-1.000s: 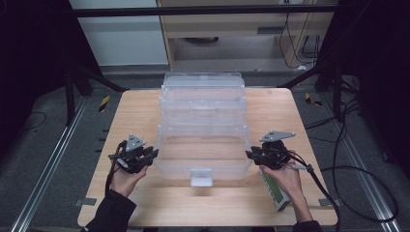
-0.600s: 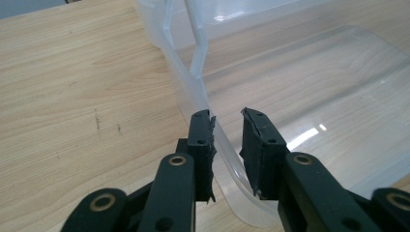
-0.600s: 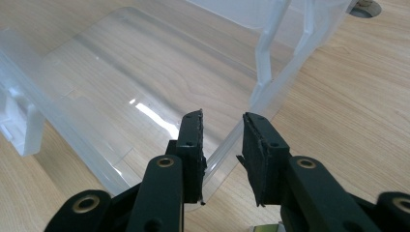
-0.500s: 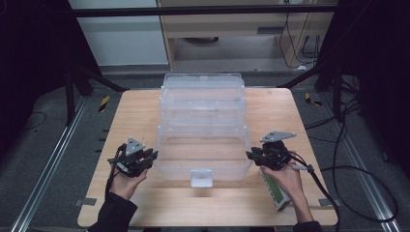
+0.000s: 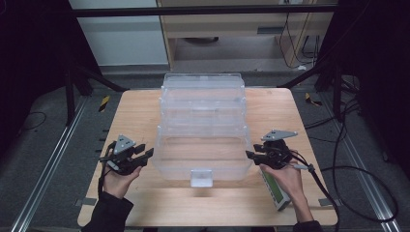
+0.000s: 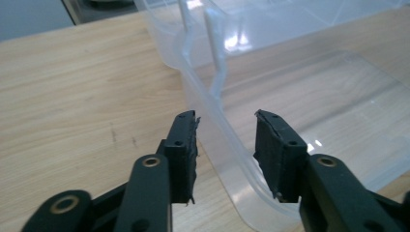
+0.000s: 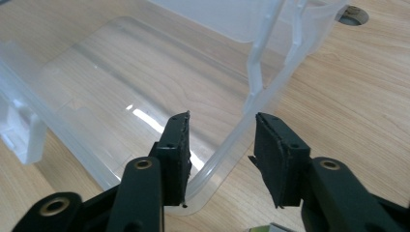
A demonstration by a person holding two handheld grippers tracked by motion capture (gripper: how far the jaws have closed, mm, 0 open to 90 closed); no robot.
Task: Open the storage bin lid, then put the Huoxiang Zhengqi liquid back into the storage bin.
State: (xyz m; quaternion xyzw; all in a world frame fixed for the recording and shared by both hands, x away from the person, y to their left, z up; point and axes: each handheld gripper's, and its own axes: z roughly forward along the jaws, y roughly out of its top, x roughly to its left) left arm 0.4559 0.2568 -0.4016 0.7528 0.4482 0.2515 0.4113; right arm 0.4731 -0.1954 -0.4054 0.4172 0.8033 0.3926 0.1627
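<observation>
High view: one clear bin (image 5: 202,140), two grippers, left gripper (image 5: 145,155) and right gripper (image 5: 251,155).

High view down over the table (image 5: 145,116); tongs views close, sharing the clear bin (image 5: 203,121).

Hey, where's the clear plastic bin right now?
In the high view the clear plastic bin sits mid-table, between the left claw and the right claw, each open astride a near-corner wall.
</observation>
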